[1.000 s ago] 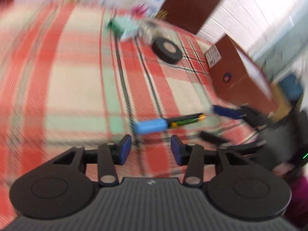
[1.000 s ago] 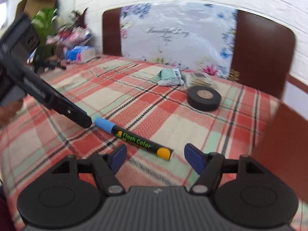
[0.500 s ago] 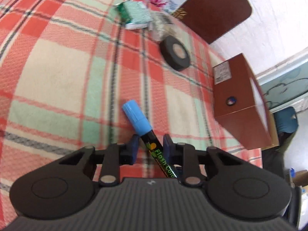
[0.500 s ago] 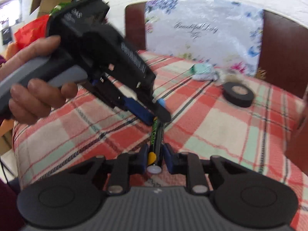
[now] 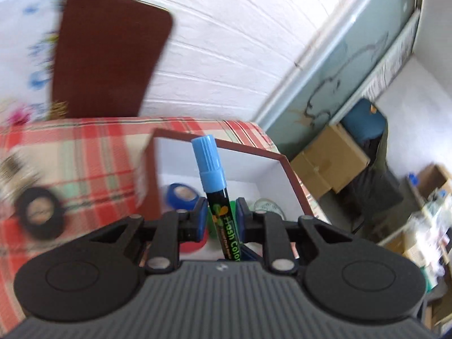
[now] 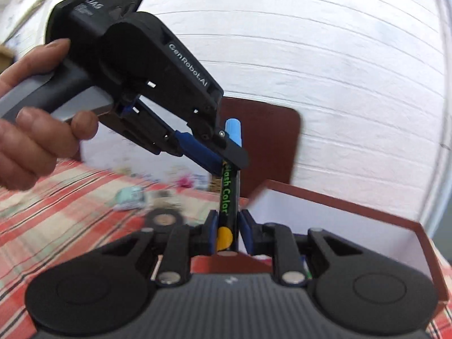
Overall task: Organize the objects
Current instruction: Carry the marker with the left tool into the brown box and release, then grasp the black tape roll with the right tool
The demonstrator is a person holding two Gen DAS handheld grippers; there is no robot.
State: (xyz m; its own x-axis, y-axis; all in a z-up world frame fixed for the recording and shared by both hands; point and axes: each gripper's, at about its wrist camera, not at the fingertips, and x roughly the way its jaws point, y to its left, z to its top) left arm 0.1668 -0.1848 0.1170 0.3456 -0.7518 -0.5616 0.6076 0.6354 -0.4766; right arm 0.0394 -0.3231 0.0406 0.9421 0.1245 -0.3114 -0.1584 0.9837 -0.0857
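The plaid tablecloth (image 5: 84, 152) covers the table, and at its far right corner stands a brown box (image 5: 291, 175) with a white inside, open at the top. A dark chair back (image 5: 110, 65) rises behind the table against the white wall. On the cloth to the left lies a black tape roll (image 5: 38, 216), blurred, and well beyond it, in the right wrist view, a green packet (image 6: 131, 196). Inside the box a blue roll (image 5: 180, 196) shows, with something green and something red partly hidden behind the fingers.

Both tools hold one thing: the marker (image 5: 217, 197), black-bodied with a light blue cap, upright over the open box. The left gripper (image 5: 219, 216) is clamped on the barrel just below the cap, jaws pressed to either side. The right gripper (image 6: 227, 231) is closed on the lower end, near the orange dot, with the left tool crossing in from above in its view.

As I judge it, the step in hand is carrying the marker to the box for stowing, and it is near done. The next move calls for one gripper to let go first, then the other to lower the marker past the rim and release it among the rolls, without knocking the box wall or letting it tip out
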